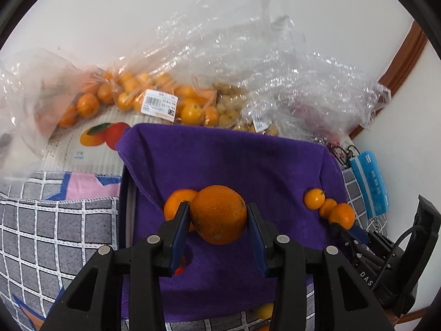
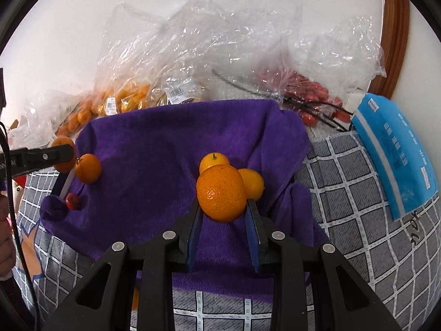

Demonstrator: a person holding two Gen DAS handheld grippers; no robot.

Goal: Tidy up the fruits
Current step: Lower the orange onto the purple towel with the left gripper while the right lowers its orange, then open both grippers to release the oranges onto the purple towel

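Note:
My left gripper [image 1: 218, 213] is shut on a large orange mandarin [image 1: 219, 213] above a purple towel [image 1: 234, 160]. A second mandarin [image 1: 176, 202] lies just behind its left finger. My right gripper [image 2: 223, 207] is shut on a small kumquat [image 2: 221, 191], beside two other kumquats [image 2: 213, 161] [image 2: 252, 182] on the towel [image 2: 165, 143]. In the left wrist view the right gripper [image 1: 347, 227] shows at right with the three kumquats [image 1: 314, 198]. In the right wrist view the left gripper [image 2: 59, 153] shows at left, near a mandarin [image 2: 88, 167] and a small red fruit [image 2: 73, 201].
Clear plastic bags of oranges and kumquats [image 1: 154, 99] and of red fruit [image 2: 311, 93] lie behind the towel by the white wall. A blue packet [image 2: 397, 154] lies at right on the grey checked cloth [image 2: 358, 220]. A wooden frame [image 2: 394, 35] stands at far right.

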